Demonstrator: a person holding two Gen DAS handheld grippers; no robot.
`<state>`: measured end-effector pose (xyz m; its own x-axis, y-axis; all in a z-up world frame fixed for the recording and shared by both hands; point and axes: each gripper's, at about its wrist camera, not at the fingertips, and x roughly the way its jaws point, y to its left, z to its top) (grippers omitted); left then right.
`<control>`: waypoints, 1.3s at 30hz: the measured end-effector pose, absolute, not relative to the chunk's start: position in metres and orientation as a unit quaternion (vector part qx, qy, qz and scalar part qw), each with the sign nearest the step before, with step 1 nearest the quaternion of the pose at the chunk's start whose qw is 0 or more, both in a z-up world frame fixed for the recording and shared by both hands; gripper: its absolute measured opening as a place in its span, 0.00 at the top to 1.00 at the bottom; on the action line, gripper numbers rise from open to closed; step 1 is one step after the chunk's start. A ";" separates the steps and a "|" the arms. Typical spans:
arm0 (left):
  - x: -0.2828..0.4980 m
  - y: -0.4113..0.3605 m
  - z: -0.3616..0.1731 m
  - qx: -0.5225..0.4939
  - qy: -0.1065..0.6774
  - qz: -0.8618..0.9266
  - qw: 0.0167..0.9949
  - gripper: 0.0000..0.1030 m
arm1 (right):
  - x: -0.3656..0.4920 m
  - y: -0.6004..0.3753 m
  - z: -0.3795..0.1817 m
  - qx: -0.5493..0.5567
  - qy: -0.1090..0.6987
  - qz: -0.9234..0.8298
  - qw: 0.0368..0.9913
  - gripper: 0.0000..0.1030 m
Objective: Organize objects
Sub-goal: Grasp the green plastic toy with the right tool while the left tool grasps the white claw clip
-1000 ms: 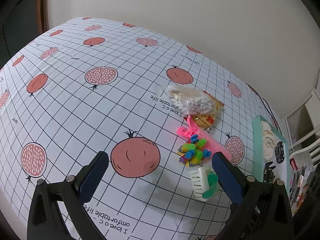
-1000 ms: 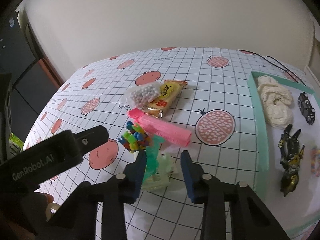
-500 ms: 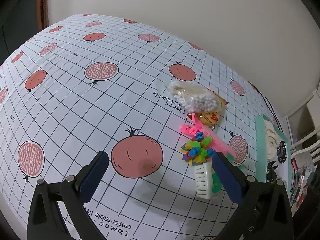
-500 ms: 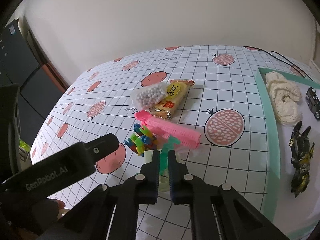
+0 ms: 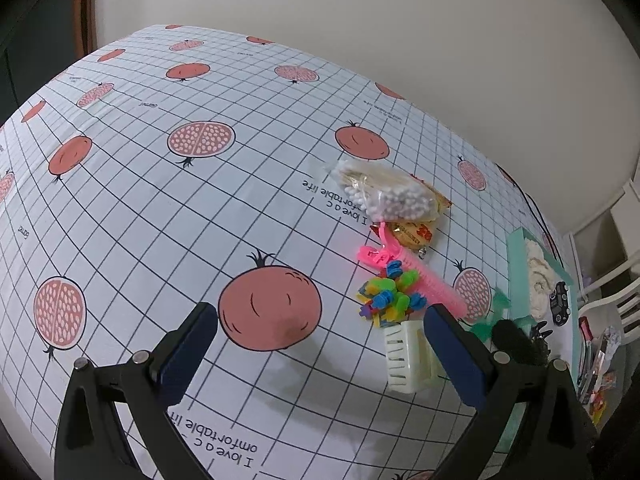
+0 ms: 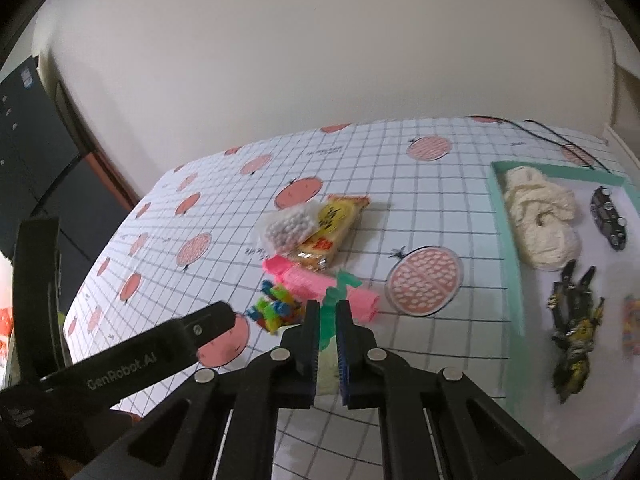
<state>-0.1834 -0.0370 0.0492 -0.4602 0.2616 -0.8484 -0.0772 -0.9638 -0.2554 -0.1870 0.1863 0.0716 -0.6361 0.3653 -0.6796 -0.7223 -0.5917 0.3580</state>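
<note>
Low in the right wrist view, the right tool pinches a green plastic piece between nearly closed fingers. Only this view shows the teal tray at the right edge fully, holding cream yarn and a toy car. The left wrist view shows the left tool spread wide, holding nothing, over the worktop, and a white basket at lower right, largely hidden in the other view.

White basket partly hidden behind right tongs; tray cut off.
</note>
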 end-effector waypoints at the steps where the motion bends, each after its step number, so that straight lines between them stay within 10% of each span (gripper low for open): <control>1: -0.183 -0.035 0.049 -0.510 -0.088 0.850 0.101 0.00 | -0.182 0.188 0.073 -0.277 0.318 0.846 0.327 0.92; 22: -0.163 0.034 0.034 -0.533 -0.023 0.835 0.138 0.01 | -0.123 0.217 0.084 -0.257 0.316 0.823 0.396 0.92; 39: -0.165 0.038 0.018 -0.560 -0.051 0.814 0.142 0.47 | -0.120 0.218 0.082 -0.260 0.321 0.822 0.392 0.92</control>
<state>-0.1649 0.0384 0.0184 -0.3315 0.2892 -0.8981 -0.1742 -0.9543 -0.2430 -0.1203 0.2178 0.0818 -0.5575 0.4786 -0.6783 -0.8114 -0.4867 0.3235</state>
